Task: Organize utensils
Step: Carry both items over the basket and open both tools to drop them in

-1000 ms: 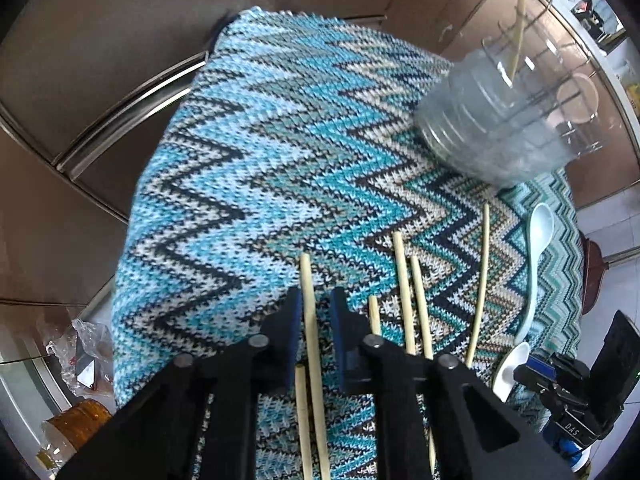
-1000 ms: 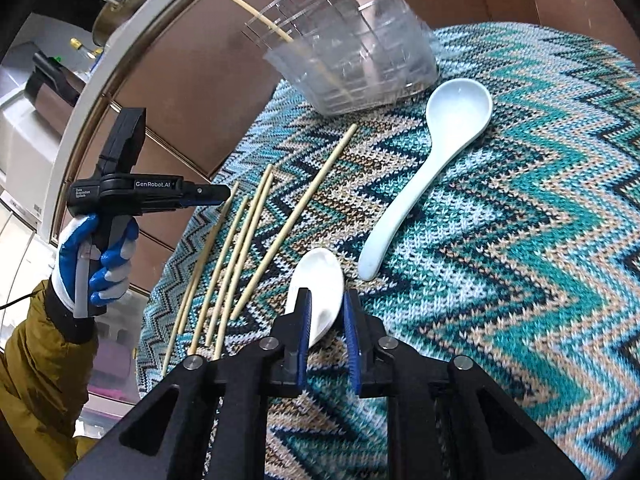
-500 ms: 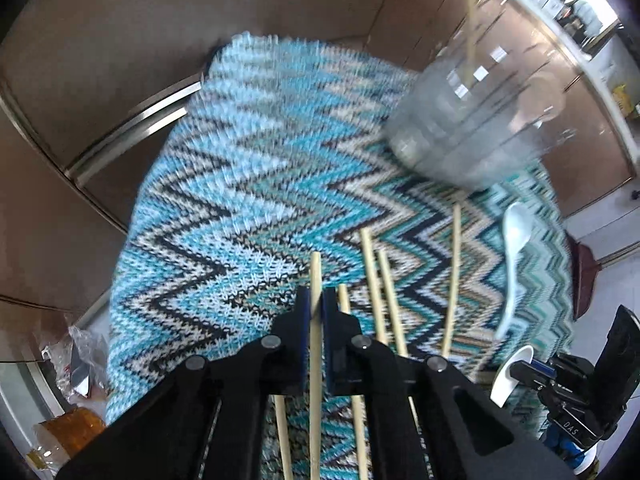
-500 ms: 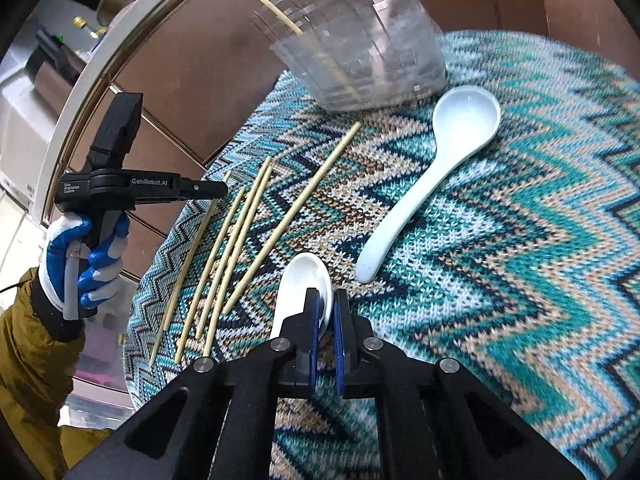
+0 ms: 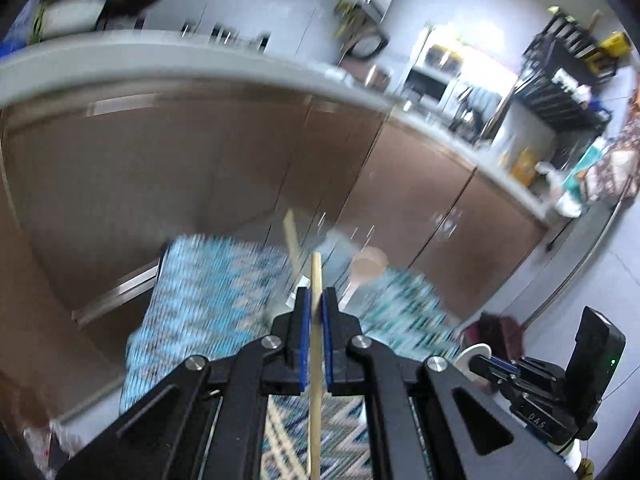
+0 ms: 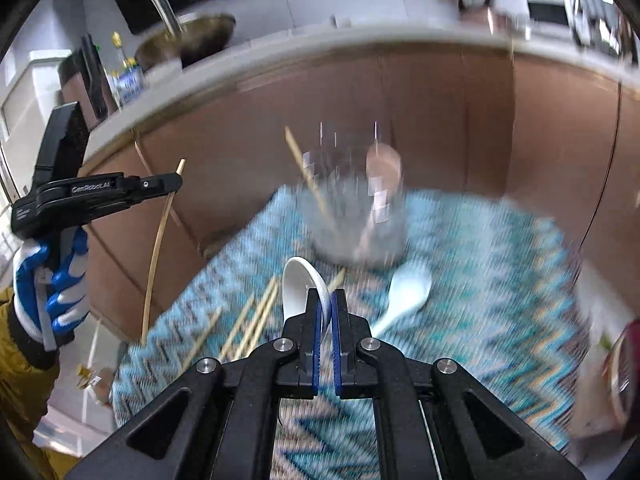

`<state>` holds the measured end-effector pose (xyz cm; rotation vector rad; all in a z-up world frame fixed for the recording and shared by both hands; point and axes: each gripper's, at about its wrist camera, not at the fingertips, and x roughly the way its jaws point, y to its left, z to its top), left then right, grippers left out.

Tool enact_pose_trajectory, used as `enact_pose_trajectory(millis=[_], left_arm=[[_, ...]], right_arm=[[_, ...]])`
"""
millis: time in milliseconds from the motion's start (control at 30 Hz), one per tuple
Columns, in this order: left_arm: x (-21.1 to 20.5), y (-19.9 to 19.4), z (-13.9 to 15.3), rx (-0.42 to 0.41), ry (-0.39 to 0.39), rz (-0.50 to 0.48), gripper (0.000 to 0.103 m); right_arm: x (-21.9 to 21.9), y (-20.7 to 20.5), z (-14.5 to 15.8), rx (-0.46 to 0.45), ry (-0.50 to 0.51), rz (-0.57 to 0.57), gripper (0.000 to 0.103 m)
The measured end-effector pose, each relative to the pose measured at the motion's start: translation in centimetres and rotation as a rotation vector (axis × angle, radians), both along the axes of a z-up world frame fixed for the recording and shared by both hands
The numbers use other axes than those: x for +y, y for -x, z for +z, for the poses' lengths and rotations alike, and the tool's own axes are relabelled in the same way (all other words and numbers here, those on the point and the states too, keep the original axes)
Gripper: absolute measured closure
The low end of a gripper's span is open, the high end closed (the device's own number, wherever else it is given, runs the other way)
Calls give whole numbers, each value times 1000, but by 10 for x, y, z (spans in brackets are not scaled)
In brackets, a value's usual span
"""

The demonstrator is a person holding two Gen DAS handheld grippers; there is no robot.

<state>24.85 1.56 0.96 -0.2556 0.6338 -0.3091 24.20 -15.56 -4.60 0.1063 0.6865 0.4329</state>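
My left gripper (image 5: 316, 300) is shut on a wooden chopstick (image 5: 316, 352) and holds it raised above the table; it also shows in the right wrist view (image 6: 176, 182) with the chopstick (image 6: 158, 248) hanging down. My right gripper (image 6: 326, 304) is shut on a white ceramic spoon (image 6: 300, 288), lifted off the cloth. The clear plastic utensil holder (image 6: 356, 216) stands at the far side of the zigzag cloth (image 6: 480, 280), with a chopstick (image 6: 304, 168) and a spoon in it. A second white spoon (image 6: 404, 294) and several chopsticks (image 6: 256, 316) lie on the cloth.
Brown cabinet fronts (image 6: 440, 120) and a grey counter edge (image 5: 200, 68) run behind the table. A wok (image 6: 188, 40) sits on the counter. The right gripper shows at the lower right of the left wrist view (image 5: 560, 388). Both views are motion blurred.
Both grippers have lifted and tilted up from the cloth. The left one carries its chopstick up, and the right one has raised the spoon it closed on.
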Motion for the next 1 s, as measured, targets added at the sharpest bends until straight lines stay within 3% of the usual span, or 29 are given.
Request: enact_pose_trajectory(millis=[167,400,533,733,1000], left_arm=[[-17,-23,42,-153,26,33,98],[-33,-74,55,-300,85,138,98],[-45,-105,41,-345,90,179,98],[-58,-141,-4,-354,59,232,98],[-69,-152,-48,-356,16,229,96]], right_arm=[[5,-17,47,-147,25,-42,98],[22,-61,72,-333,79,-116,98],[30,-91,61,-379,99,-135,98],[32,-124,24,-393,124,-148,98],[35,-135,-19,-390,124,-151,97]])
